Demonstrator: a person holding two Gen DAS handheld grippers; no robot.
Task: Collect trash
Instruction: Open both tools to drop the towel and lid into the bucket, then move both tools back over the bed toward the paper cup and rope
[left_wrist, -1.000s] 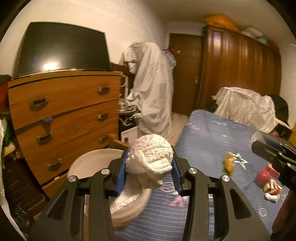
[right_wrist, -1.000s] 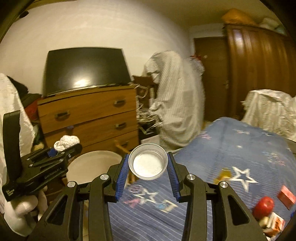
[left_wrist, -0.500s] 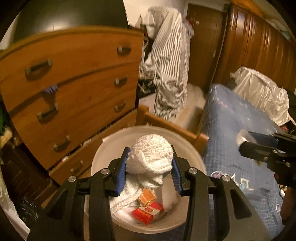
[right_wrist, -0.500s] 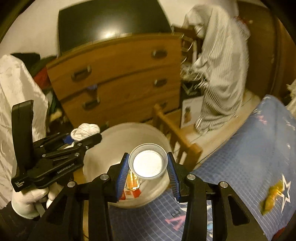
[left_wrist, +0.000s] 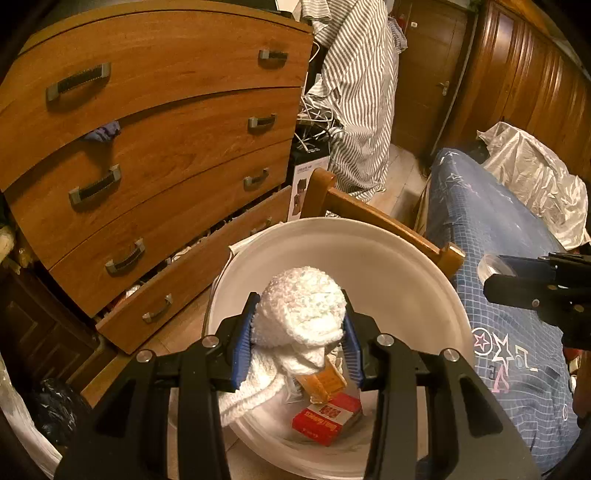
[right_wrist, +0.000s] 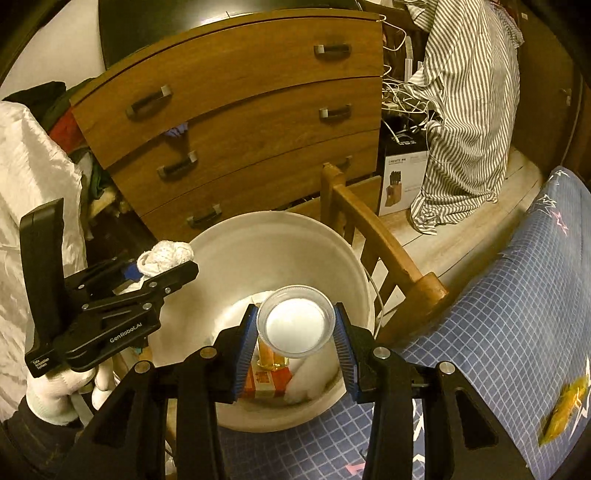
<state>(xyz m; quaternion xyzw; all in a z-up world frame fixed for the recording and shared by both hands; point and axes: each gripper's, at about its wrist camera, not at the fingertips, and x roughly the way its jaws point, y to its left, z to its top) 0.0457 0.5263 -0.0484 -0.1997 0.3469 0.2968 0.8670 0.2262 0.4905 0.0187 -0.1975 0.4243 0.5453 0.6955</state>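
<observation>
White plastic bin (left_wrist: 369, 258) already holds a red carton (left_wrist: 327, 421) and an orange packet. Left gripper (left_wrist: 299, 332) clamps a towel wad (left_wrist: 299, 314), right gripper (right_wrist: 295, 328) clamps a clear cup (right_wrist: 295, 325), both over bin, unreleased. Yellow wrapper (right_wrist: 565, 410) left on bed.

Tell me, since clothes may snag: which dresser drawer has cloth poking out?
The second drawer from the top: bluish cloth pokes over its upper edge; the others show none.

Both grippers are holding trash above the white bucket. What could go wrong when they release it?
The small plastic cup in the right gripper hangs near the white bucket's bed-side rim, so it might bounce out onto the bed. The white cloth in the left gripper may cling to the ribbed pads.
</observation>
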